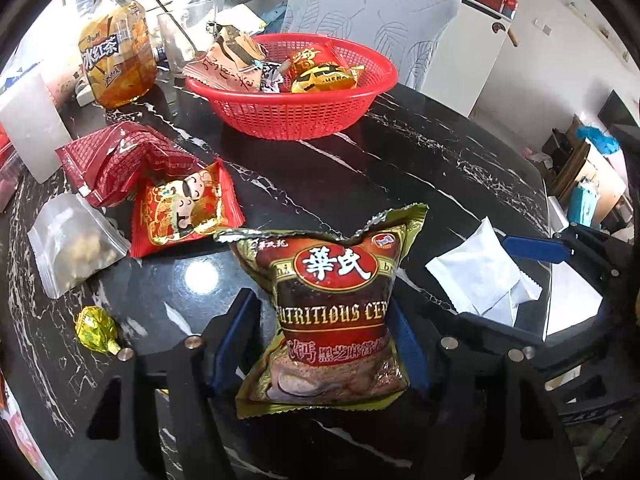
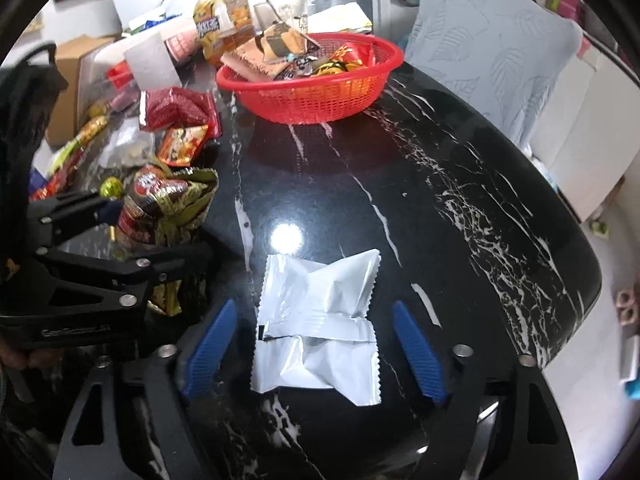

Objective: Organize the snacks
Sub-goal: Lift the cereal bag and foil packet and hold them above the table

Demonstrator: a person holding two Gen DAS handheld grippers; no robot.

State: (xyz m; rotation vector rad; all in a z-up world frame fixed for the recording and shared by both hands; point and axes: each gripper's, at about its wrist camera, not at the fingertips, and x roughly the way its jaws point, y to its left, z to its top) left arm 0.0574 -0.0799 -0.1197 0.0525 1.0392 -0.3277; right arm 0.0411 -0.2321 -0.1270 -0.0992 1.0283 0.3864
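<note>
At twelve o'clock on your black marble table [image 1: 420,168], the red plastic mesh basket [image 1: 296,114] holds crinkled foil snack packets. Your left gripper [image 1: 324,344] stands part open around the glossy brown cereal pouch [image 1: 332,308]; contact unclear. Your right gripper [image 2: 316,344] stands wide, clear of the white pillow-shaped sachet [image 2: 316,320] between its pads.

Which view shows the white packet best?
The right wrist view: the white packet lies whole and centred between the right gripper's open fingers. The left wrist view shows it only at the side, smaller, near a blue finger.
</note>
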